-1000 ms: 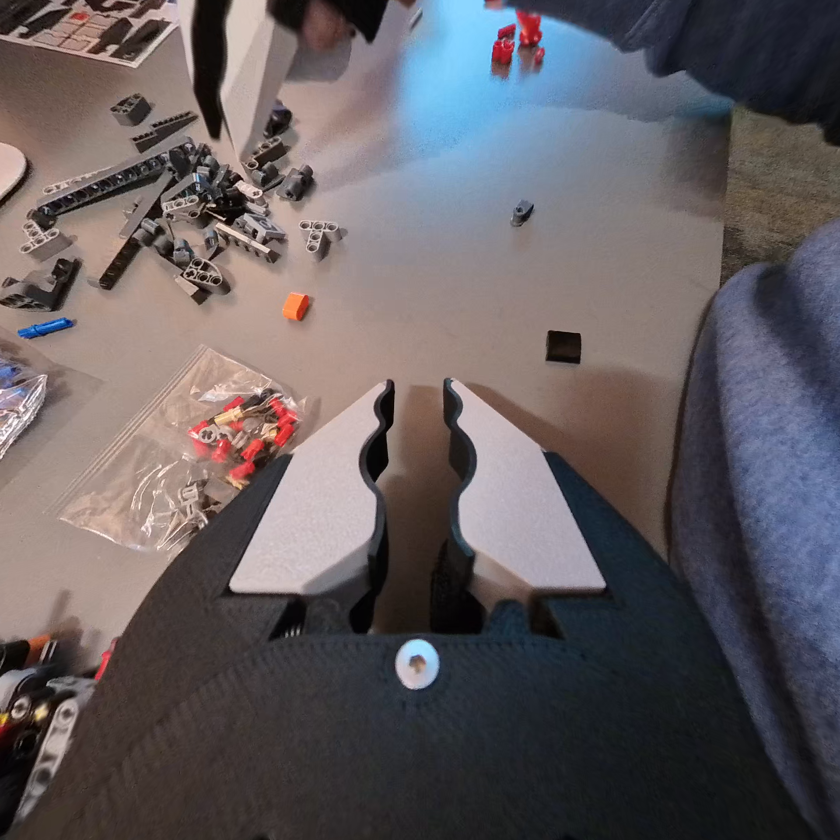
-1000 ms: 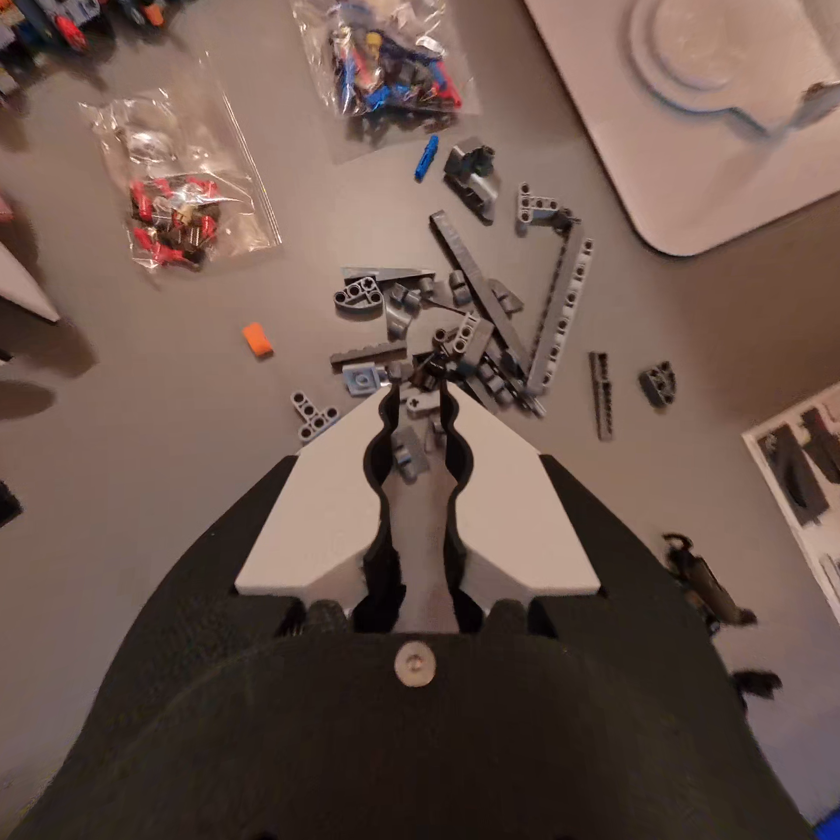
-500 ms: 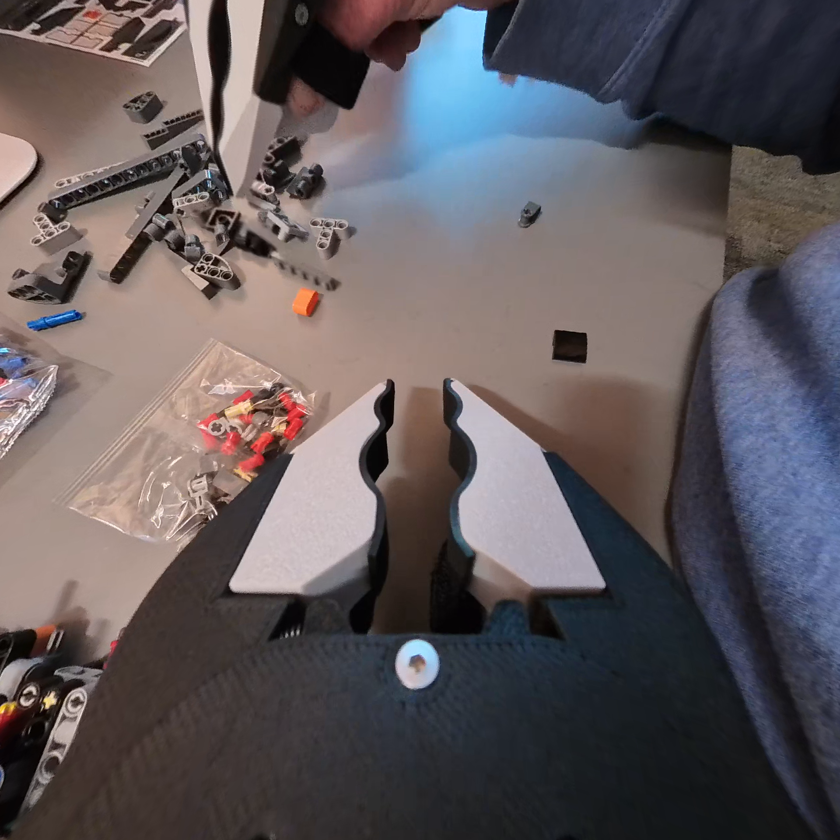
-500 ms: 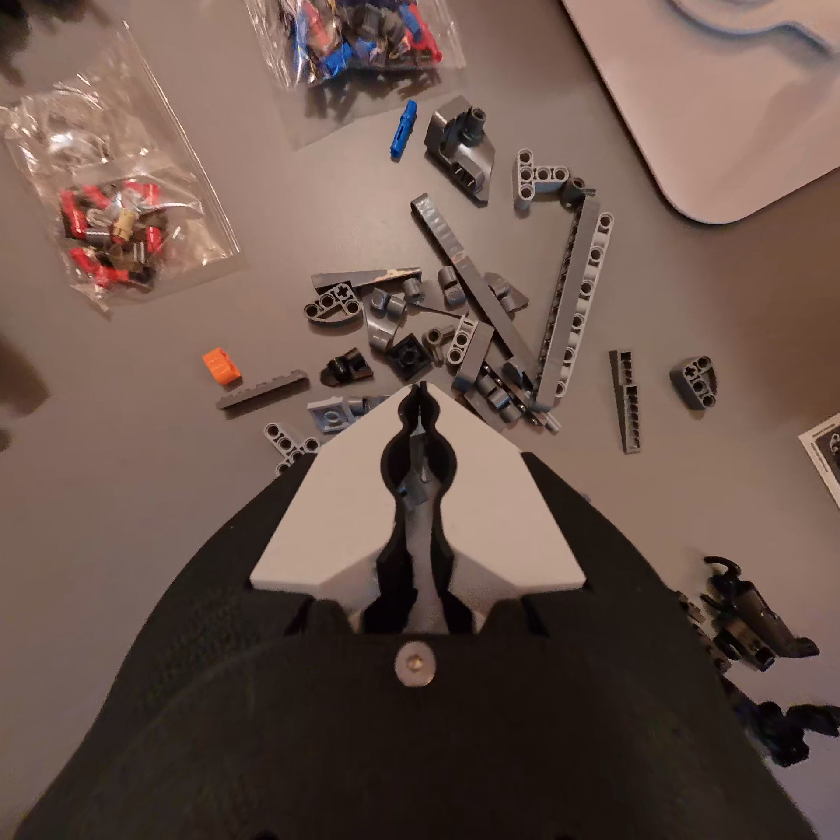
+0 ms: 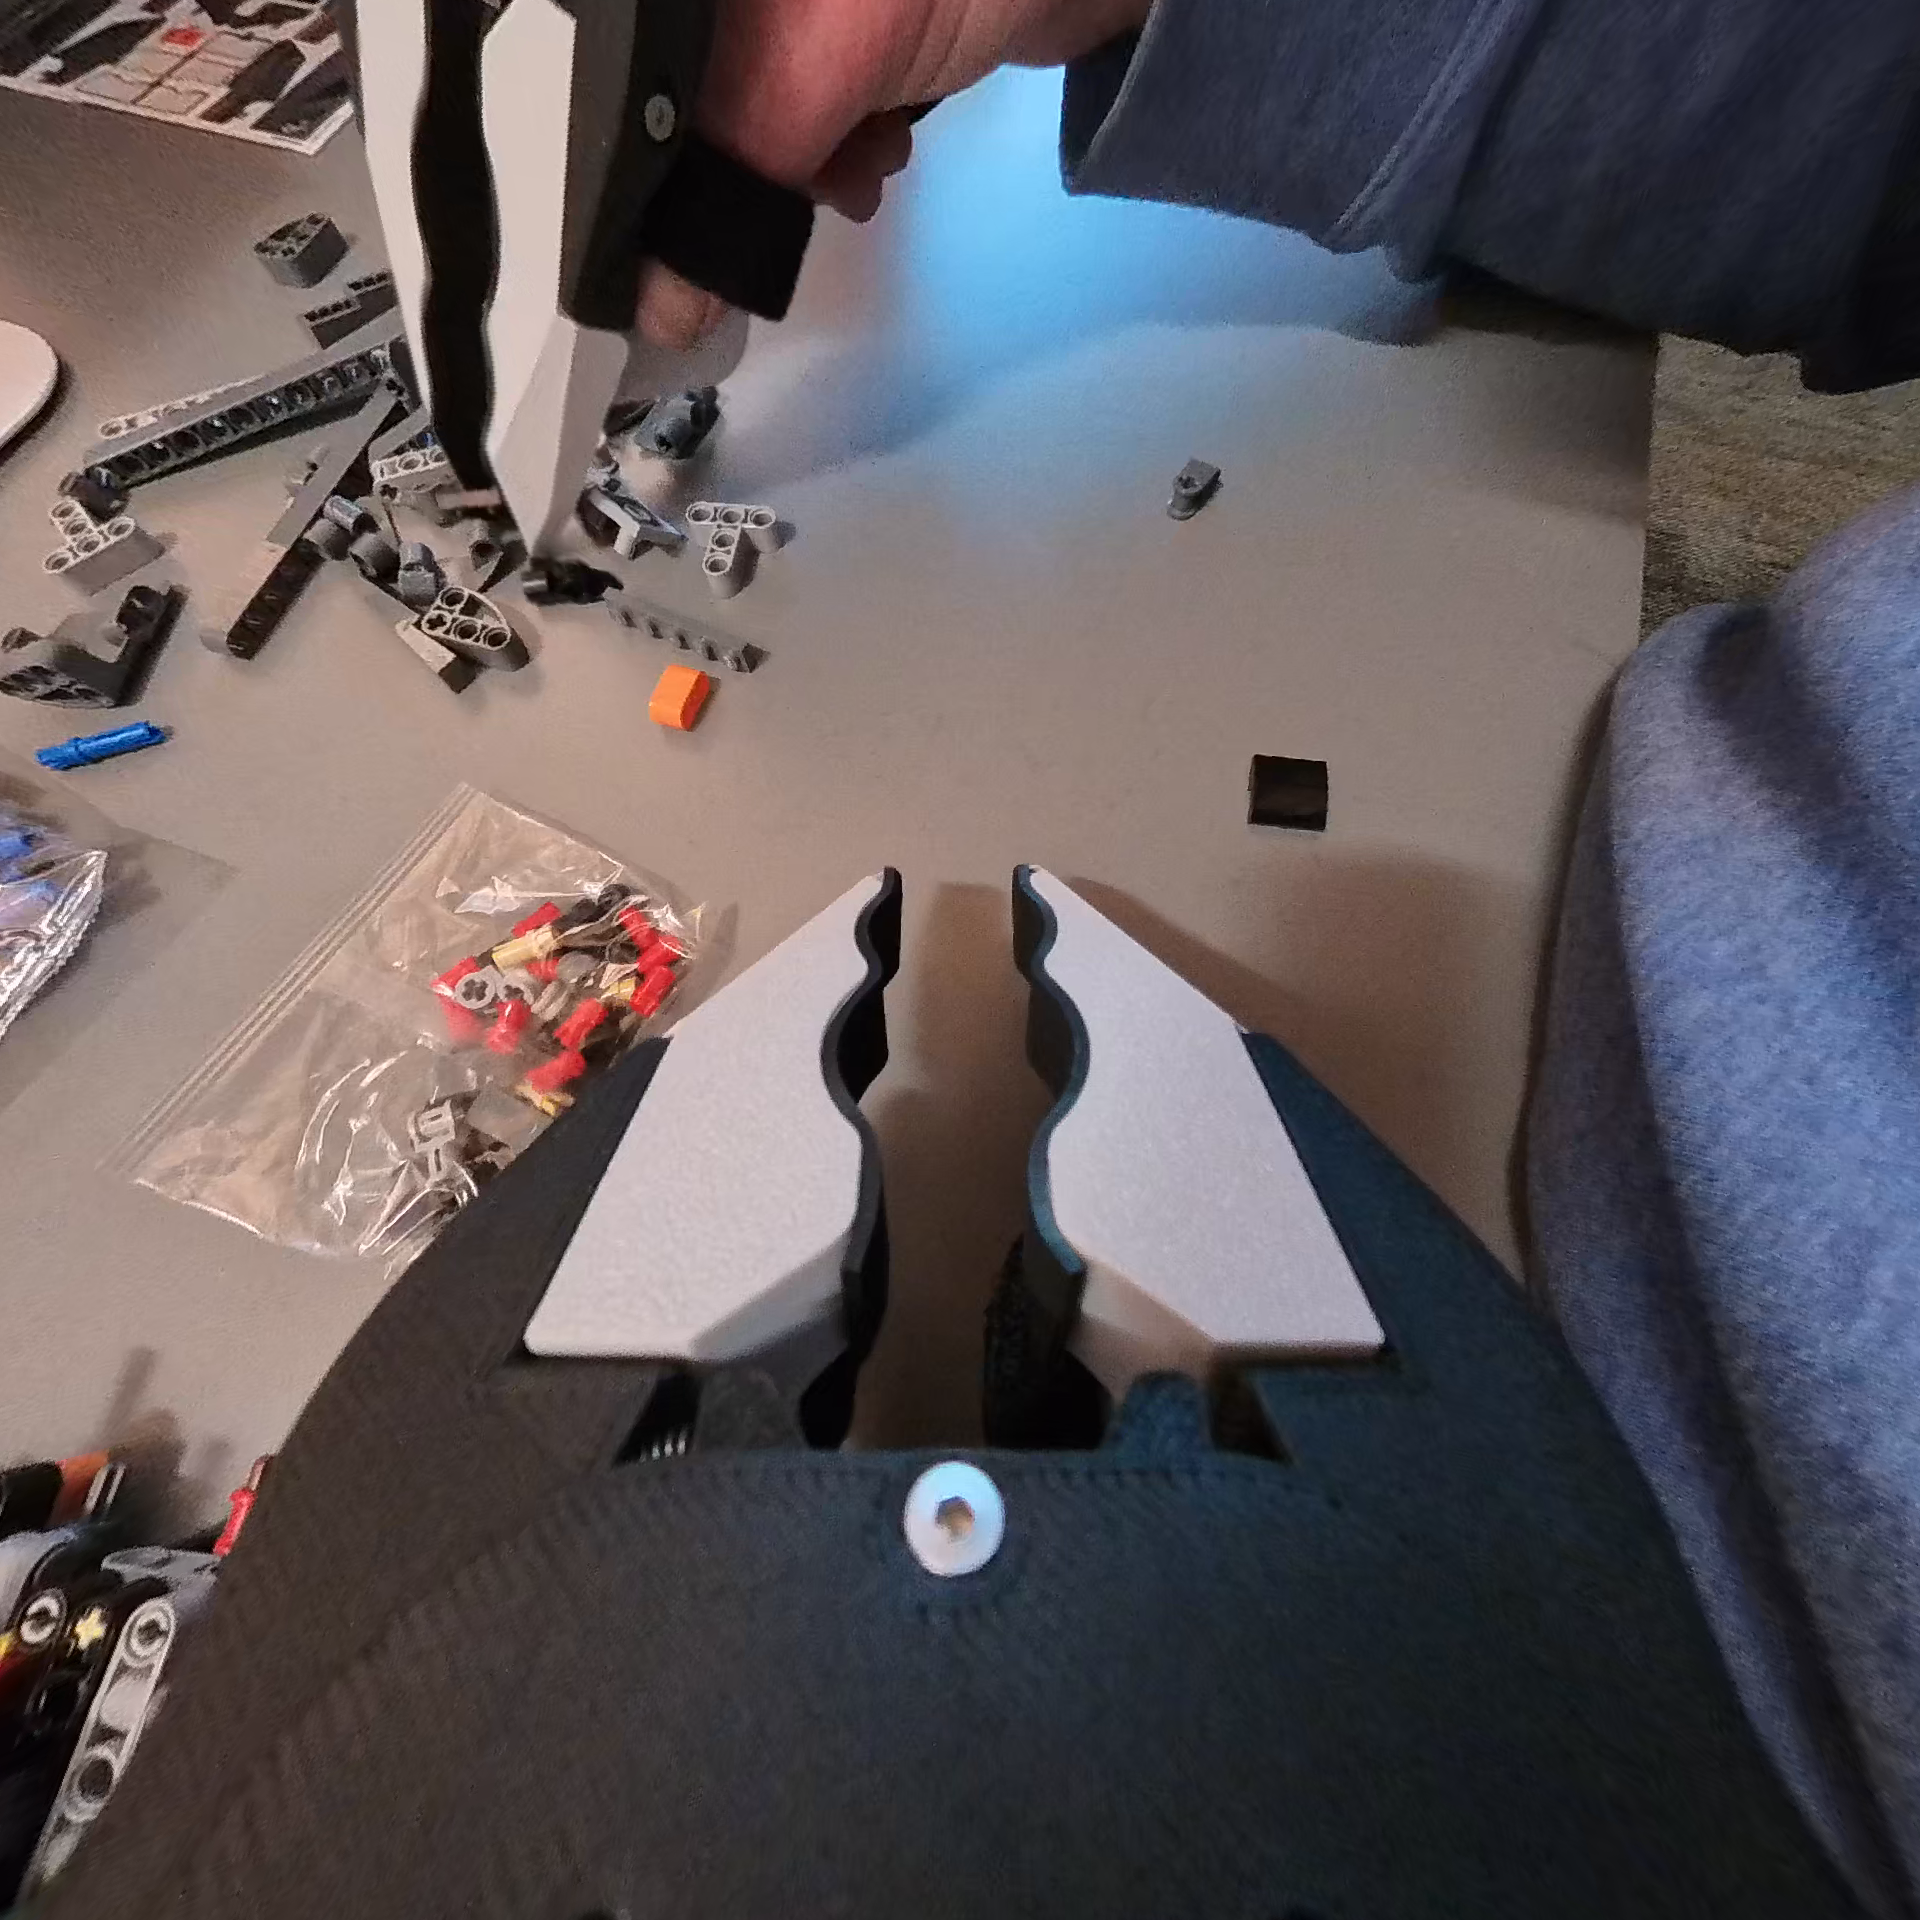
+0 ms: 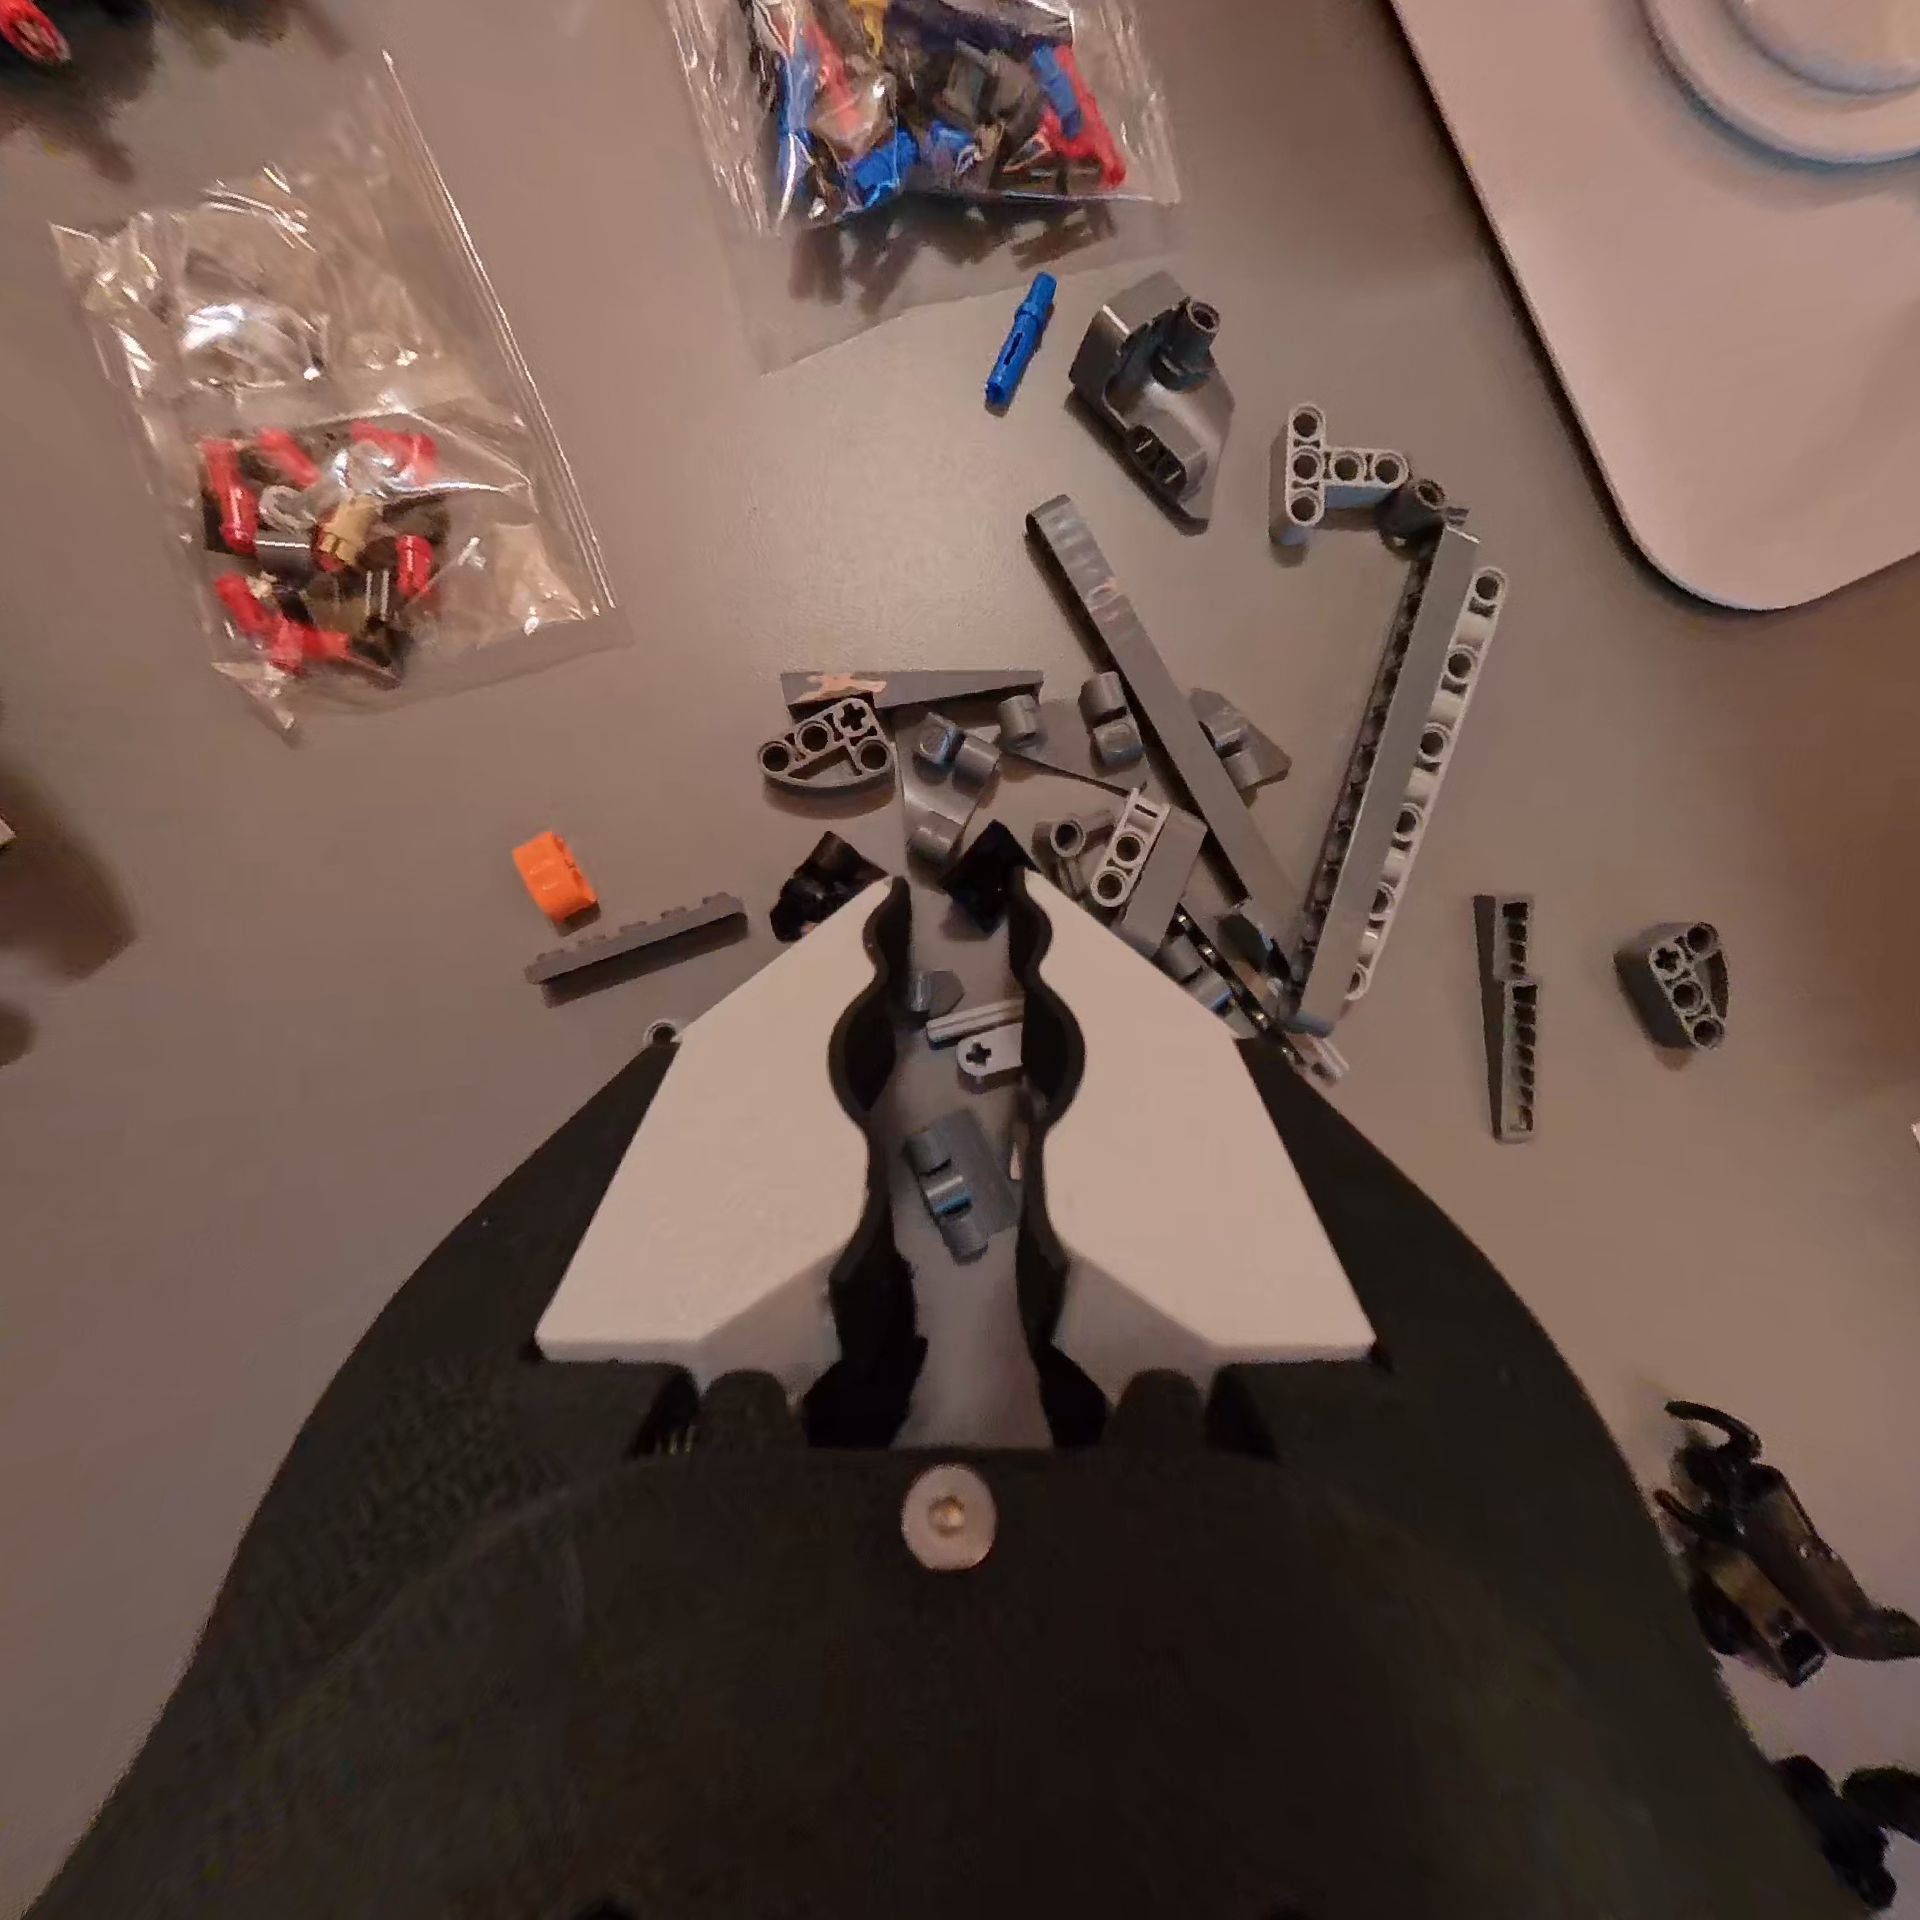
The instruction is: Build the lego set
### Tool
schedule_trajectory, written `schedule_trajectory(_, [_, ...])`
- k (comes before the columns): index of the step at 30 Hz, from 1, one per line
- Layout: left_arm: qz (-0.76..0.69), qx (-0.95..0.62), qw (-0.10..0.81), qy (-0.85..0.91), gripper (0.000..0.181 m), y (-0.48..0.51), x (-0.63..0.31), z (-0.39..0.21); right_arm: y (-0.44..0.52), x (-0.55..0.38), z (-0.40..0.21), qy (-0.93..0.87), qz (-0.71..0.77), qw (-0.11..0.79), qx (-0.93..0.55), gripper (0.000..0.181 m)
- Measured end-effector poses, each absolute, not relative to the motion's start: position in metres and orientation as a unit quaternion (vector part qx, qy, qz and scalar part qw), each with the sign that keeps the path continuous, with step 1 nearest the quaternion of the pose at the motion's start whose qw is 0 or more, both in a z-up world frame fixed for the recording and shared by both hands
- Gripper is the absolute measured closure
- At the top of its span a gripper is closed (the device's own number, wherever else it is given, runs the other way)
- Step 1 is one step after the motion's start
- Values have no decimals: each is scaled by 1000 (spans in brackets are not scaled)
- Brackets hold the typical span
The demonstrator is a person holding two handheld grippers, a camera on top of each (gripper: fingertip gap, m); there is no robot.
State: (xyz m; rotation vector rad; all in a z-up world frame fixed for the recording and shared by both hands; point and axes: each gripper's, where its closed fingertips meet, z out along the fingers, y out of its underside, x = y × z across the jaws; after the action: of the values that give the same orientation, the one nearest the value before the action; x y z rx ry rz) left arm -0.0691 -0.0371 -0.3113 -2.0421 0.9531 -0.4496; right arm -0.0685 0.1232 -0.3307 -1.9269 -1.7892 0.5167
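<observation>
Loose grey lego pieces [image 6: 1143,790] lie in a pile on the grey table, also seen in the left wrist view [image 5: 312,520]. My right gripper [image 6: 958,888] is open, pointing down into the near edge of the pile. A small grey plate [image 6: 956,1184] and a light grey cross-hole piece [image 6: 987,1055] lie on the table between its fingers. A black piece [image 6: 987,862] sits at its tips. In the left wrist view the right gripper [image 5: 509,514] stands upright in the pile, held by a hand. My left gripper [image 5: 956,883] is open and empty over bare table.
An orange piece [image 6: 556,878], a blue pin [image 6: 1018,338], a bag of red pins [image 6: 312,540] and a bag of blue parts [image 6: 935,114] lie around. A white pad [image 6: 1662,312] is far right. A black square piece [image 5: 1288,792] lies near the table edge [image 5: 1642,520]. A blue sleeve [image 5: 1745,1143] is beside it. The gap from one gripper's tips to the other's is roughly 15 cm. The blue pin [image 6: 1018,338] lies around 11 cm away from my right fingertips. Seen from the left wrist view [image 5: 105,743] as well.
My right gripper closed its fingers half a second ago and has opened again, low over the pile. Some pile pieces have shifted. The left gripper has hardly moved.
</observation>
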Motion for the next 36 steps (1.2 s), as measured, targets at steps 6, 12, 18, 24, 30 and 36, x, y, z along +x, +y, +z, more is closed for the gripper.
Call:
schedule_trajectory(6, [-179, -811, 409, 378, 162, -37, -70, -311, 126, -71, -330, -652, 183, 240, -696, 173])
schedule_trajectory(12, [-179, -811, 411, 375, 162, -36, -71, -310, 144, -44, -299, -614, 192, 280, -713, 174])
schedule_trajectory(18, [-181, -810, 409, 380, 162, -38, -68, -311, 225, 67, -286, -513, 95, 309, -795, 174])
schedule_trajectory(24, [-175, -812, 408, 379, 162, -37, -68, -312, 243, 103, -314, -480, 83, 273, -830, 168])
schedule_trajectory(30, [-176, -813, 404, 379, 162, -37, -67, -314, 223, 73, -288, -501, 108, 309, -801, 165])
schedule_trajectory(36, [-178, -812, 408, 379, 162, -37, -69, -312, 158, 10, -299, -601, 157, 268, -737, 159])
